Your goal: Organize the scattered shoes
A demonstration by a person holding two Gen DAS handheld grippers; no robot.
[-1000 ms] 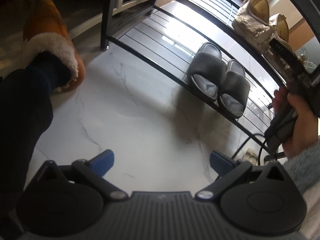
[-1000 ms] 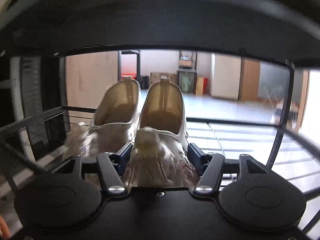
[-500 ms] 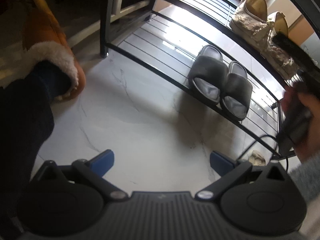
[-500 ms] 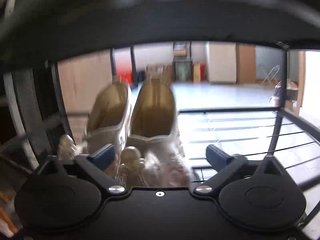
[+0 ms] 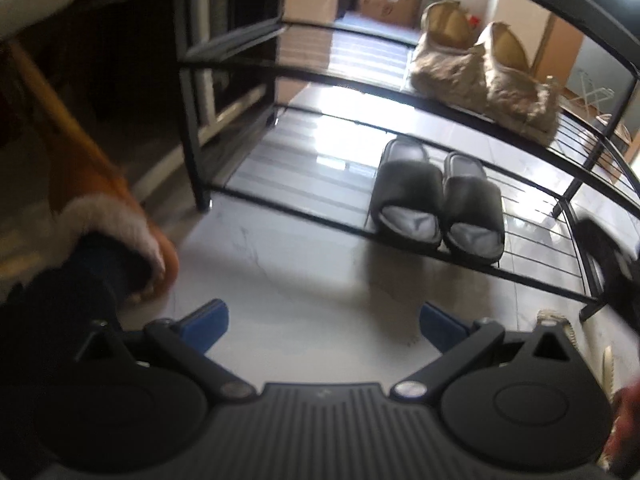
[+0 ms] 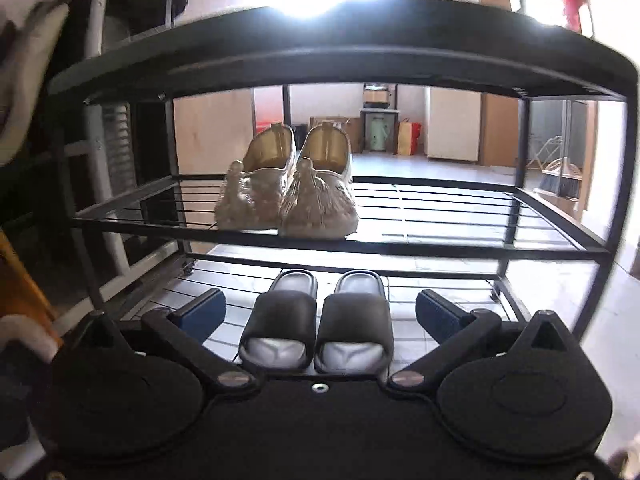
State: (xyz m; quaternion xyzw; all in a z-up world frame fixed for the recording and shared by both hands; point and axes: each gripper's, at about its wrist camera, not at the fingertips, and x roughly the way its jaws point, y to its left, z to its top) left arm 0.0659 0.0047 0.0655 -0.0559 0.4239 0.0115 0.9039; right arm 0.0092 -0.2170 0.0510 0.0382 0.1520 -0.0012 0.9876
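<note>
The pair of beige beaded shoes is sitting side by side on the middle tier of the black metal shoe rack, toes facing the right wrist camera, the two shoes touching. Below them, the pair of dark slides is resting on the bottom tier, also side by side with toes toward the camera. In the left wrist view the same slides and beaded shoes are showing at an angle on their wire shelves.

The rack is standing on a pale marble-look tile floor, with a solid black top board spanning above. Behind the rack an open room is showing through, with cardboard boxes, a cabinet and pale walls, brightly backlit.

The right gripper is hanging in front of the bottom tier with its blue-padded jaws spread wide and nothing between them. The left gripper is hovering over bare floor, jaws likewise spread wide and holding nothing.

At the left, the person's orange fleece-lined slipper is standing on the floor near the rack's left post, with a dark trouser leg above it.
</note>
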